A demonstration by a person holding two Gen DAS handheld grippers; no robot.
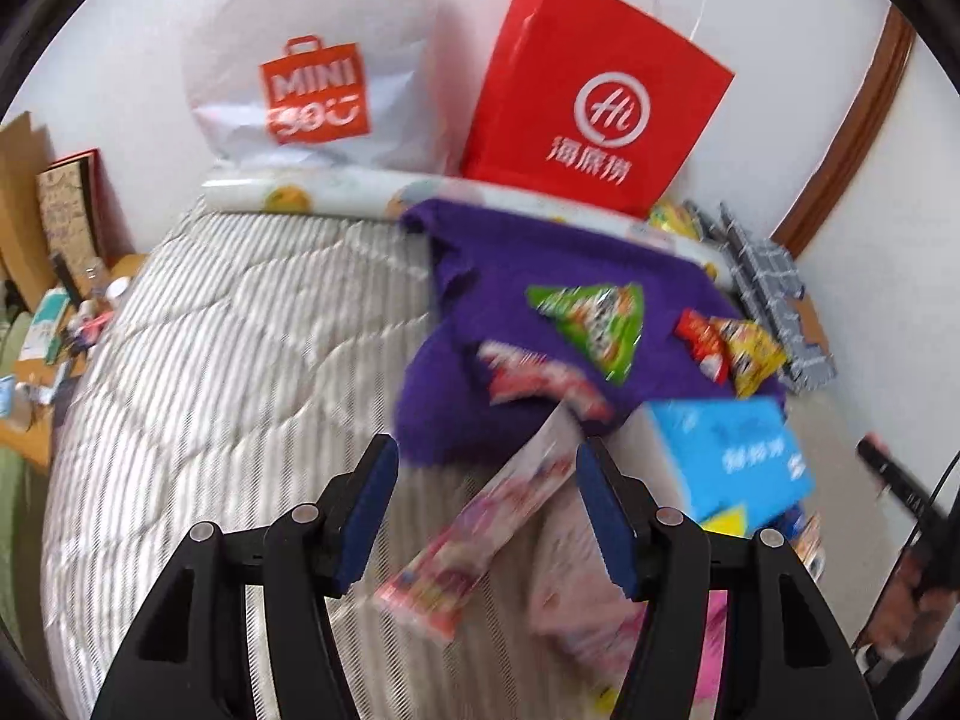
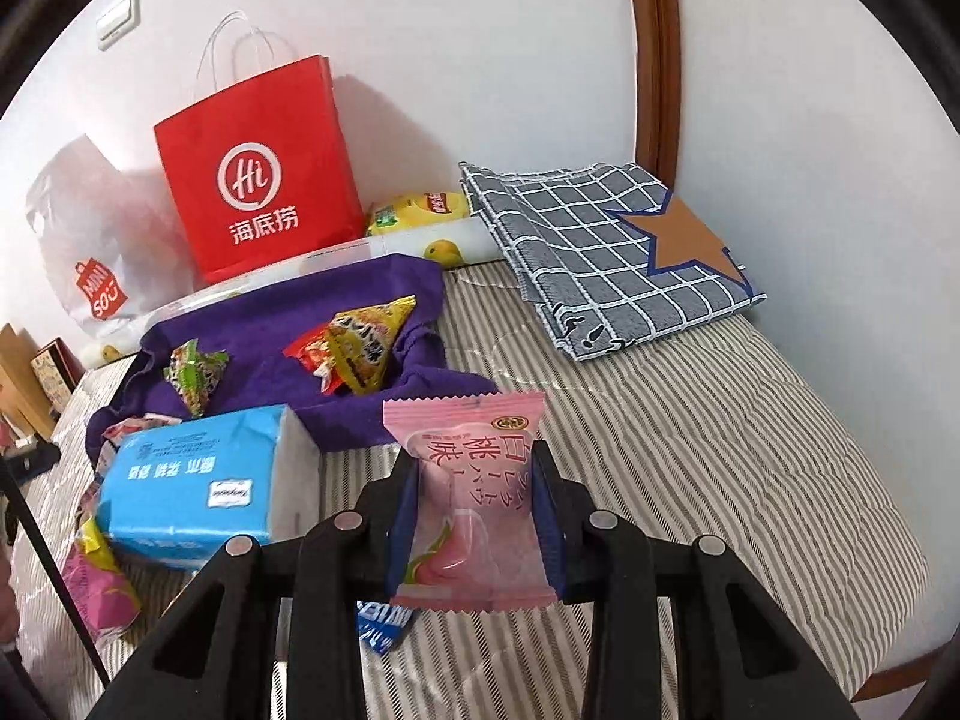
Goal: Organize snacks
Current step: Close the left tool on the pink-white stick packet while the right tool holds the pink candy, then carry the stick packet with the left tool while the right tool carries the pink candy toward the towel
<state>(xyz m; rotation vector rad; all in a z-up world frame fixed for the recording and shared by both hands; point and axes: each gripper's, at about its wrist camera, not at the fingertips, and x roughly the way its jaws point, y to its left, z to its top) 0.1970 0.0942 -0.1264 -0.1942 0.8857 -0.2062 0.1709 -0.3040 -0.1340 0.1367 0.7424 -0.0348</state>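
My right gripper (image 2: 474,456) is shut on a pink peach-flavour snack packet (image 2: 474,510), held upright above the striped bed (image 2: 690,450). My left gripper (image 1: 487,450) is open over the bed, with a long pink snack packet (image 1: 480,528) lying slantwise below its fingers, apart from the pads. A purple cloth (image 1: 492,276) (image 2: 276,324) lies spread ahead of both grippers. On it sit a green triangular snack (image 1: 594,324) (image 2: 195,375) and red and yellow snack packets (image 1: 729,348) (image 2: 354,348). The left wrist view is blurred.
A blue tissue pack (image 1: 729,456) (image 2: 198,480) lies by the cloth, with more packets around it. A red paper bag (image 1: 594,102) (image 2: 258,174) and a white plastic bag (image 1: 312,60) stand against the wall. A folded checked cloth (image 2: 606,252) lies at the far right.
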